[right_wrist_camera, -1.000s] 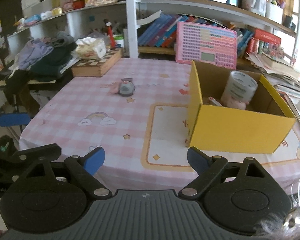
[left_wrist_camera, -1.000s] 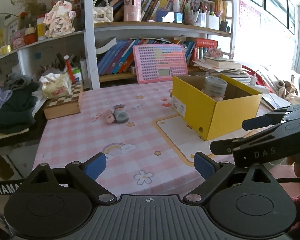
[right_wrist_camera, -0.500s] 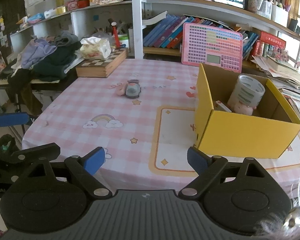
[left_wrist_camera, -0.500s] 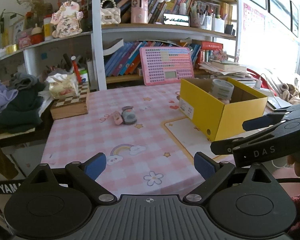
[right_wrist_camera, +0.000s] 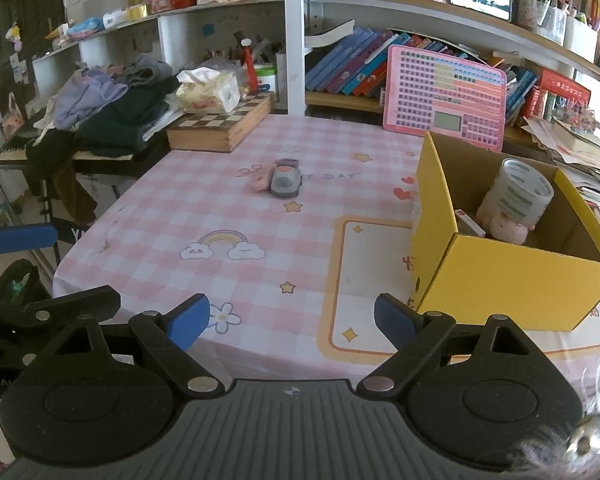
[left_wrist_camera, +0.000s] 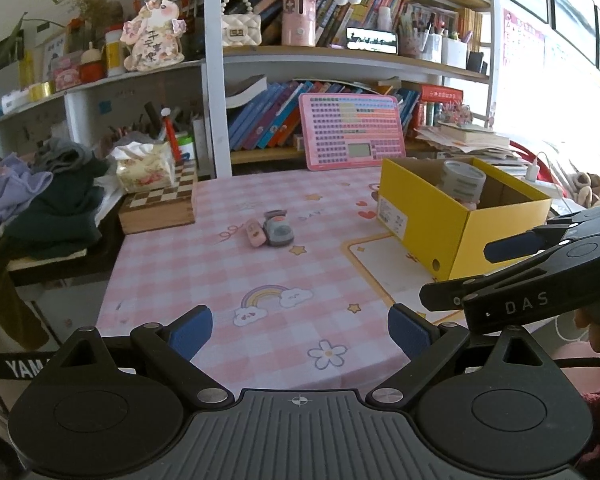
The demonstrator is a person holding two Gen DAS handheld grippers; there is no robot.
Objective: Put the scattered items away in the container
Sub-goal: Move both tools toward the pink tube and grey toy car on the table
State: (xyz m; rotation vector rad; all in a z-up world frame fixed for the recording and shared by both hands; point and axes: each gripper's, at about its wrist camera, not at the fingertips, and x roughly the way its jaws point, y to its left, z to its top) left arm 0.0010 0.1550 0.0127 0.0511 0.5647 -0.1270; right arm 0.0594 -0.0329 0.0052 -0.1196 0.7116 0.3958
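Note:
A small grey item and a pink item lie side by side mid-table. The yellow cardboard box stands at the right and holds a tape roll, a pink toy and a small card box. My left gripper is open and empty above the table's near edge. My right gripper is open and empty, near the box's front left corner. The right gripper shows at the right in the left wrist view.
A pink checked cloth covers the table. A wooden chessboard box with a tissue pack sits at the back left. A pink tablet toy leans on the bookshelf. Clothes are piled at the left.
Both grippers have drawn back and risen from the table, so the box and the items look farther away. Both stay open and empty.

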